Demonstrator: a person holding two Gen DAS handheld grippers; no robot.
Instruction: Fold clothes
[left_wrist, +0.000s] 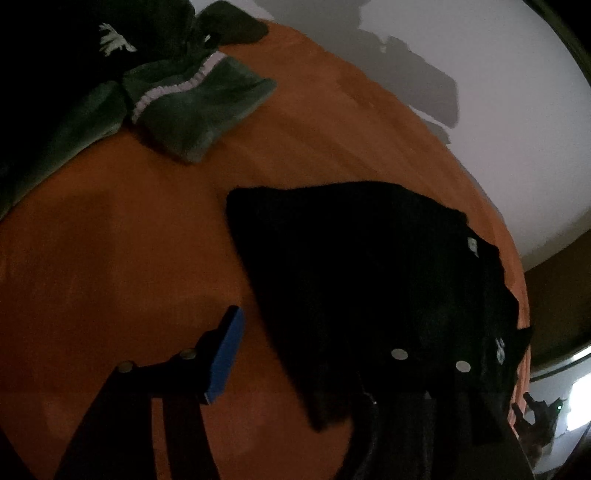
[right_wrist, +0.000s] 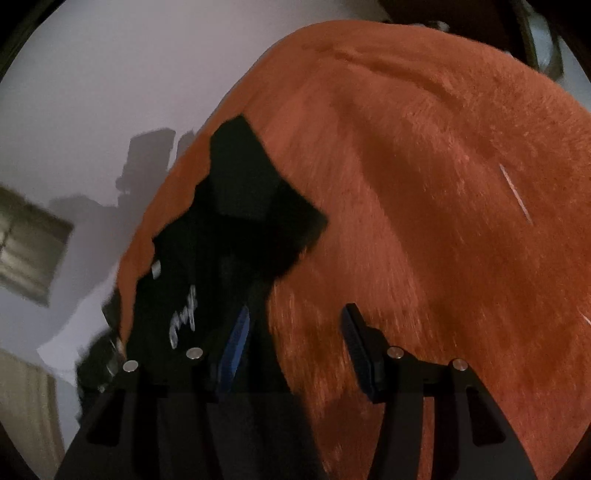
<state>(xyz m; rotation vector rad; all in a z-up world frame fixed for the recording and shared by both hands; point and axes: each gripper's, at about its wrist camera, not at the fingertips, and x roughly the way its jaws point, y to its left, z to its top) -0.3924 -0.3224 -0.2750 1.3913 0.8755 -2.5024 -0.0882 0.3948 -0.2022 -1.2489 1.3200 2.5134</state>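
Lying nearby: green garment (left_wrist: 177, 107), orange blanket (left_wrist: 110, 240).

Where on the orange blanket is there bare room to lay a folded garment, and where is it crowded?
Free: the wide patch of orange blanket between the green garment and the black garment, and the broad stretch right of the black garment in the right wrist view. Crowded: the far left corner, where the green garment lies against a dark one, and the blanket's edge under the black garment.

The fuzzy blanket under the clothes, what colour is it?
The fuzzy blanket is plain orange, a rusty shade. The right wrist view shows it best.
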